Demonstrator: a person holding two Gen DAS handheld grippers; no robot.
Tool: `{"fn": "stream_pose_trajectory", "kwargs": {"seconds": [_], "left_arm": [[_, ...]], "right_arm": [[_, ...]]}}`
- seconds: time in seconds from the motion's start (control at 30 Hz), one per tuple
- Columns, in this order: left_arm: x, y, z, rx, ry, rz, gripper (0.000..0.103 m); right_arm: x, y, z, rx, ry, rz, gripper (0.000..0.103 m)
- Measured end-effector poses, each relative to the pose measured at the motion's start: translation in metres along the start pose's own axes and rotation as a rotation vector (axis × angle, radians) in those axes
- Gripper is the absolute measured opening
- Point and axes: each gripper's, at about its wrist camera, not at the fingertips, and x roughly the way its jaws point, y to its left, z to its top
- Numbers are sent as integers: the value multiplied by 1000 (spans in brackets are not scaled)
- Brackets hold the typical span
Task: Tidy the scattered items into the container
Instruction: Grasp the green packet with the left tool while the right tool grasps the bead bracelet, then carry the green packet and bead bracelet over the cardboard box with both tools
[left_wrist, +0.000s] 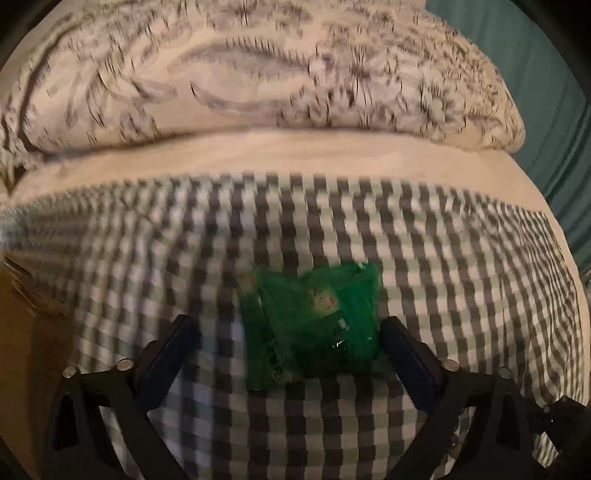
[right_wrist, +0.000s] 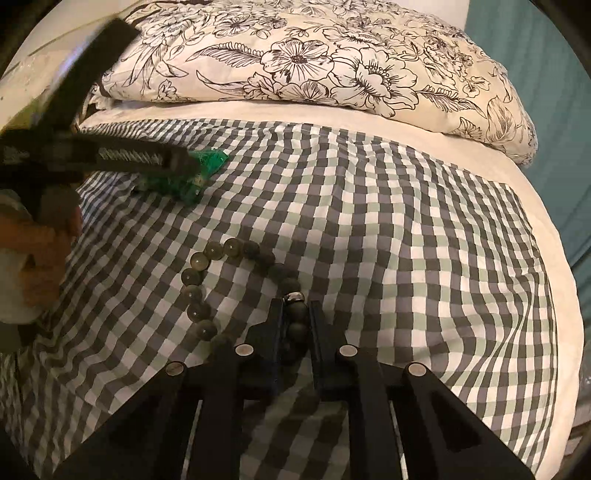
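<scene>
Green pouch (left_wrist: 314, 325) on checked cloth (left_wrist: 443, 295), contents unclear

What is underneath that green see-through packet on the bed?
The green packet lies directly on the checked cloth, whose squares show around it. The cloth covers the pale sheet, so what is beneath it under the packet cannot be seen.

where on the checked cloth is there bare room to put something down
Free: the checked cloth right of the bead bracelet, up to the floral pillow. Crowded: the left, around the green packet and left gripper.
</scene>
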Motion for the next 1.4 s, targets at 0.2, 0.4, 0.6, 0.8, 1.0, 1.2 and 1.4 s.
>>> {"fn": "stream_pose_trajectory", "kwargs": {"seconds": [0.2,0.4,0.6,0.8,1.0,1.2,1.4], "left_arm": [[-7,0,-5,25,-25,-16,53],[-25,-1,-12,43,-55,4,30],[-52,3,-18,45,-72,20,30],[-87,10,-19,14,-99,8,30],[-138,5,-22,32,-166,17,30],[-186,11,-27,18,-225,16,30],[-228,15,-31,10,-284,11,30]], "right_arm": [[6,7,6,-5,-15,-18,15],[7,14,5,-39,-18,-60,16],[6,12,4,-14,-18,-55,16],[-3,17,-3,-2,13,-22,15],[-19,21,-10,16,19,18,12],[-46,22,-14,39,-16,34,12],[-79,22,-8,41,-74,40,11]]}}
